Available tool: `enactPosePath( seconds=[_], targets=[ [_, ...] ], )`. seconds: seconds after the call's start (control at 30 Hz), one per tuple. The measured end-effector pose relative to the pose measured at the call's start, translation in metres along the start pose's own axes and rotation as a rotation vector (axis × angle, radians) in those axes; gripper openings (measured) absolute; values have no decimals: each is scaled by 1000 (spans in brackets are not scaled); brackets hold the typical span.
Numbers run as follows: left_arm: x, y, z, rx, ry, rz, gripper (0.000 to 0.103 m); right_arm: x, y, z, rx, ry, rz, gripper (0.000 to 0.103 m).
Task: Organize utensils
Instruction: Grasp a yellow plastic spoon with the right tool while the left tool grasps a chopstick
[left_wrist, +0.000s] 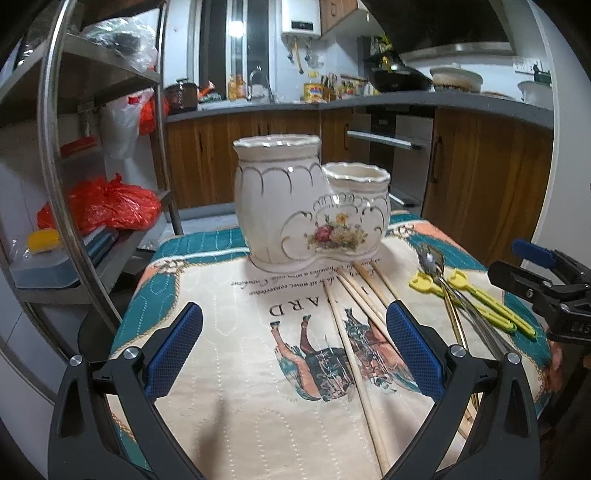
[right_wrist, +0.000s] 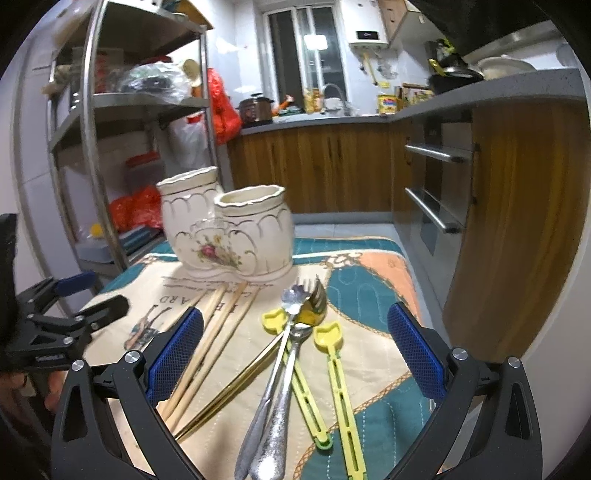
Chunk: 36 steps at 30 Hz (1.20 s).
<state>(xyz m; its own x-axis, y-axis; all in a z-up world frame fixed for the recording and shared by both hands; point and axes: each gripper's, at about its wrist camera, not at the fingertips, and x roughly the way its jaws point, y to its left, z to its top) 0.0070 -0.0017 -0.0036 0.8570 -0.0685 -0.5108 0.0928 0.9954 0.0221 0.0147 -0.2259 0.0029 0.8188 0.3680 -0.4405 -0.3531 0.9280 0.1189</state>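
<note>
A white ceramic double-pot utensil holder with a flower print stands at the far side of a printed cloth; it also shows in the right wrist view. Both pots look empty. Wooden chopsticks lie in front of it. Silver spoons and a gold fork lie crossed over two yellow plastic utensils. My left gripper is open above the chopsticks. My right gripper is open above the spoons and shows at the right edge of the left wrist view.
The printed cloth covers a small table. A metal shelf rack with red bags stands to the left. Wooden kitchen cabinets and an oven lie behind and to the right.
</note>
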Motion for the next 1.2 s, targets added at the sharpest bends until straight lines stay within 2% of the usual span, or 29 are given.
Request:
enactPosePath(
  seconds=[0.07,0.13,0.37,0.5,0.63,0.67,0.73,0.8,0.87,1.03,1.1,1.2],
  targets=[
    [4,-2,2,17,24,-10,98,2,1,1,-14,23,9,99],
    [6,-3,5,33,48,-27,98,1,0,4,-31,46,-22,99],
    [6,-8,33,149,103,-27,98,-11,-6,24,-192,114,-208,99],
    [13,-14,34,164,182,-74,98,-1,-16,29,-190,248,-173,99],
    [33,-24,21,208,335,-57,98,11,-19,26,-170,346,-124,96],
    [36,-24,18,207,353,-58,98,15,-19,25,-170,374,-120,94],
    [40,-24,12,189,392,-71,98,23,-20,23,-155,426,-95,83],
    [41,-23,9,174,413,-77,96,29,-23,20,-131,473,-83,63],
    [40,-22,8,168,430,-86,89,33,-26,20,-110,504,-75,54],
    [38,-26,2,167,471,-129,69,36,-25,14,-110,544,-32,40],
    [40,-26,-3,168,492,-143,54,38,-26,11,-107,553,-30,34],
    [38,-25,-4,169,484,-163,45,43,-27,8,-104,569,-30,29]
  ],
)
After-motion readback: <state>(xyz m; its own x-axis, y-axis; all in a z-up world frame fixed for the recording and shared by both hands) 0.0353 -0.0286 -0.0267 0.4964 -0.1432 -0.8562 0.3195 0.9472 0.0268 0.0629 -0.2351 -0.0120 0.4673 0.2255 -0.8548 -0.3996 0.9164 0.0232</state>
